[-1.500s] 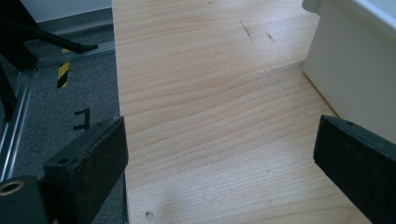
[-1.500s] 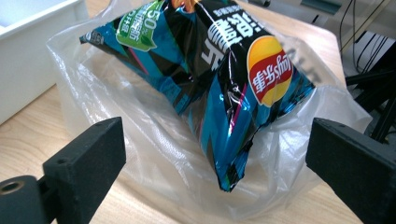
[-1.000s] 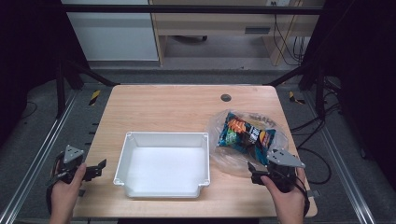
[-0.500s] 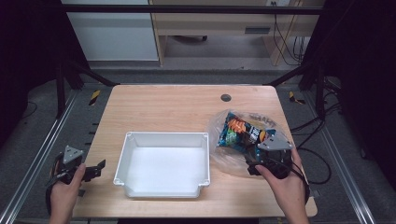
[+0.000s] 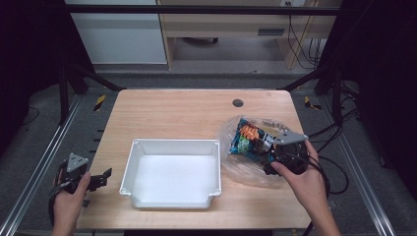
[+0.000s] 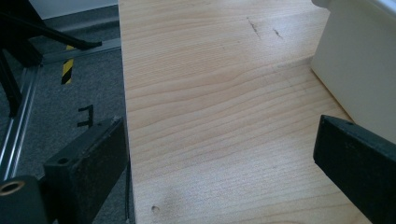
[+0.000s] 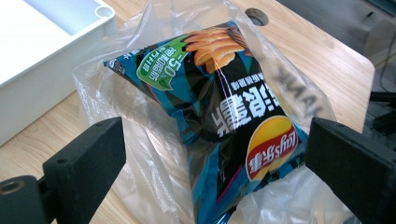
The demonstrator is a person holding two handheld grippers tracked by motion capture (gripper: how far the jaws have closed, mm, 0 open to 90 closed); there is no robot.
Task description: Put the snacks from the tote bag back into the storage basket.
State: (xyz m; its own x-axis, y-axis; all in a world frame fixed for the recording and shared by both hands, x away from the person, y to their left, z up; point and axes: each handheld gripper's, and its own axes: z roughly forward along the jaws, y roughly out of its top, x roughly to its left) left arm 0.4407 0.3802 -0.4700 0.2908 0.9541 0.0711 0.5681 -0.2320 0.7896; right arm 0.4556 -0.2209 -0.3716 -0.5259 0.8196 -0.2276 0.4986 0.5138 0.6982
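A black and teal chip bag [image 5: 251, 140] [image 7: 229, 112] lies inside a clear plastic bag [image 5: 241, 167] [image 7: 154, 140] on the right side of the wooden table [image 5: 182, 113]. My right gripper [image 5: 269, 158] [image 7: 215, 158] is open, its jaws straddling the near end of the chip bag. An empty white tray [image 5: 172, 167] sits in the middle near the front edge; its corner [image 7: 56, 28] and its wall [image 6: 359, 70] appear in the gripper views. My left gripper [image 5: 98, 178] [image 6: 219, 163] hangs open over the table's front left edge, nothing between its jaws.
A round grommet hole [image 5: 238, 103] marks the table's far right. Dark floor with metal rails [image 5: 54, 147] surrounds the table. Cables [image 5: 334, 172] trail off the right side. Bare wood stretches across the far half of the table.
My right gripper has moved forward and left from the table's front right onto the near end of the bagged chips. The left gripper has stayed put.
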